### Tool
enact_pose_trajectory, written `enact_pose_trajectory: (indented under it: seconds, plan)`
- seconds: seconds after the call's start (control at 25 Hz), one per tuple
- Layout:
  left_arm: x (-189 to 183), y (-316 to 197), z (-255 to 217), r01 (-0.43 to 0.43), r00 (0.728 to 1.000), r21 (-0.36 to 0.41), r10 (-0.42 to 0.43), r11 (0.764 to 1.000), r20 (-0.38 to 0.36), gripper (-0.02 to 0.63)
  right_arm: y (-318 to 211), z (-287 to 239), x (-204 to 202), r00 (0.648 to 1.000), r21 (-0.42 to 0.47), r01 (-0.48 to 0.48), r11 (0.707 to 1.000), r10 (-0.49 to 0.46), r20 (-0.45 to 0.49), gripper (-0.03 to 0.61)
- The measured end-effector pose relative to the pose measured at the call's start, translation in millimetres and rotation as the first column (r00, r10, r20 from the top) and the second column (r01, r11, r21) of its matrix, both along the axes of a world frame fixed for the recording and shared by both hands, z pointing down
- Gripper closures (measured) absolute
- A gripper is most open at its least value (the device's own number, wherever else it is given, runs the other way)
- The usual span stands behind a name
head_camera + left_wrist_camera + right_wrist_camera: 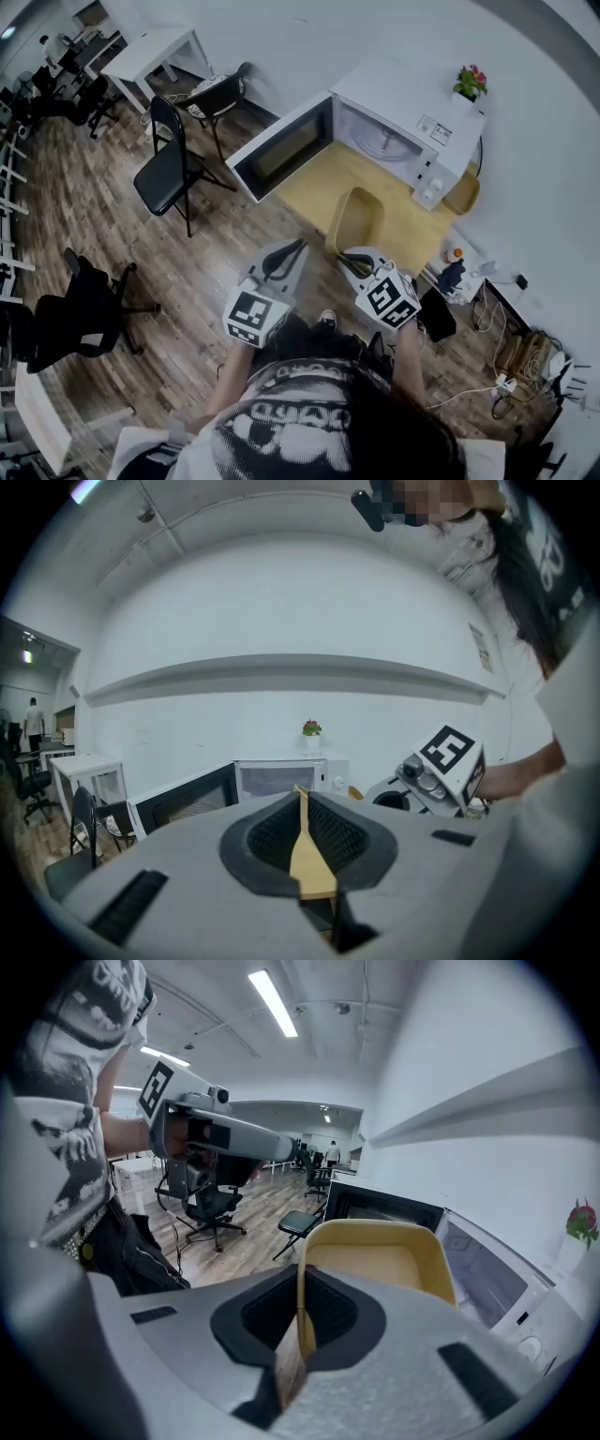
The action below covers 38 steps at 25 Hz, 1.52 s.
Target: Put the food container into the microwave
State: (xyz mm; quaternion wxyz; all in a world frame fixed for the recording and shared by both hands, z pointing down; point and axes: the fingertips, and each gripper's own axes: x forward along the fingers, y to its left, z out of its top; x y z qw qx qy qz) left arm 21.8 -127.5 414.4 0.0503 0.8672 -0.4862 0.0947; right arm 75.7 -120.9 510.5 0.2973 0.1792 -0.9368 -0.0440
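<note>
The white microwave [394, 131] stands on a wooden table [314, 183] with its door [281, 150] swung wide open to the left. A yellow food container [356, 220] hangs in the air in front of the table. My right gripper [351, 255] is shut on its near rim. In the right gripper view the container [380, 1260] fills the space beyond the jaws, and the open microwave [478, 1274] lies behind it. My left gripper [292, 249] hovers just left of the container, shut and holding nothing. The left gripper view shows the microwave [281, 778] straight ahead.
A small potted plant [469, 84] sits on top of the microwave. Two black chairs [173, 164] [220, 94] stand left of the open door, with a white table [155, 52] behind them. An office chair [80, 309] is at the left. Cables [525, 361] lie on the floor at the right.
</note>
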Motion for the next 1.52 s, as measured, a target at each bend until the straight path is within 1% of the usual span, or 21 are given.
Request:
enact_pose_trajectory:
  seconds: [0.16,0.32,0.48,0.68,0.8,0.96,1.16,1.28,1.52]
  plan:
    - [2.0,-2.7,4.6,-0.010,1.000,0.006,0.010,1.000,0.004,0.591,-5.3,3.9,0.6,1.000,-0.014,-0.001,1.000,0.001,0.013,0.558]
    - [6.4,-5.6,9.7,-0.028,1.000,-0.020,0.027,0.999,-0.001,0.591,-5.4,10.0,0.6,1.000,-0.034,-0.007,0.999,0.007,0.009,0.558]
    - [11.1,-20.7,13.7,-0.053,0.999,-0.030,0.053,0.998,0.000,0.591,-12.7,16.7,0.1,1.000,-0.050,-0.018,0.999,0.018,0.004,0.558]
    - [11.9,-47.1,22.3,-0.118,0.993,-0.036,0.118,0.992,0.001,0.591,-40.2,25.2,-3.8,0.998,-0.061,-0.060,0.996,0.060,-0.008,0.558]
    - [1.5,-68.6,25.4,-0.149,0.989,-0.034,0.149,0.988,-0.001,0.591,-61.5,28.7,-12.1,0.996,-0.068,-0.081,0.994,0.079,-0.029,0.558]
    - [-12.9,-104.9,18.7,-0.190,0.982,-0.009,0.190,0.982,-0.006,0.591,-96.9,33.9,-24.1,0.991,-0.079,-0.128,0.989,0.125,-0.047,0.558]
    - [-23.3,-137.5,26.1,-0.259,0.966,-0.022,0.259,0.966,-0.018,0.591,-139.5,50.2,-32.6,0.980,-0.087,-0.180,0.980,0.171,-0.099,0.558]
    - [-26.4,-154.3,26.3,-0.300,0.954,-0.018,0.300,0.954,-0.028,0.591,-166.4,60.0,-30.6,0.969,-0.085,-0.218,0.972,0.205,-0.136,0.558]
    - [-35.3,-178.8,28.9,-0.366,0.930,-0.019,0.365,0.930,-0.049,0.591,-217.8,82.0,-24.1,0.938,-0.050,-0.241,0.969,0.220,-0.268,0.558]
